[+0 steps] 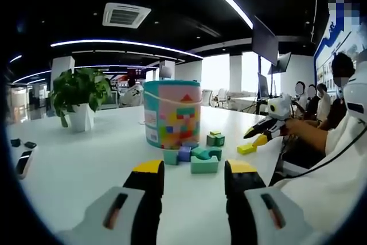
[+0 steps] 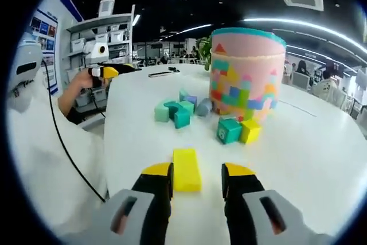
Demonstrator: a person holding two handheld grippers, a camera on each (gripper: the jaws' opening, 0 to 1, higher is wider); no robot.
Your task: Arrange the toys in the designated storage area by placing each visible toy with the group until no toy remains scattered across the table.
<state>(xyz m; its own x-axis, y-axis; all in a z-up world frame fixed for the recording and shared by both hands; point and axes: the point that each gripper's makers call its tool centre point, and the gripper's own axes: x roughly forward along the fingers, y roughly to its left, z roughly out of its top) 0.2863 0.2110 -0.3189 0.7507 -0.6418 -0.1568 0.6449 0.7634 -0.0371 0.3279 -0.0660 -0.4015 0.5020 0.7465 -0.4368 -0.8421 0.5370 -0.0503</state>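
A pink-and-teal toy bucket (image 1: pixel 172 113) (image 2: pixel 246 73) stands mid-table. Beside it lies a cluster of teal, green and purple foam blocks (image 1: pixel 194 156) (image 2: pixel 176 111). A green cube (image 2: pixel 229 131) and a yellow cube (image 2: pixel 250 131) sit against the bucket's foot. My left gripper (image 1: pixel 195 179) (image 2: pixel 110 72) is open, held back from the cluster with nothing between its jaws. A flat yellow block (image 2: pixel 186 169) (image 1: pixel 246 148) lies on the table between the jaws of my open right gripper (image 2: pixel 198 177) (image 1: pixel 257 136), close to the left jaw and apart from the right one.
A potted plant (image 1: pixel 80 96) stands at the back of the white table (image 1: pixel 86 159), with phones (image 1: pixel 23 162) near one edge. People sit beyond the table's far side (image 1: pixel 321 98). A cable (image 2: pixel 63 142) hangs past the table's rim.
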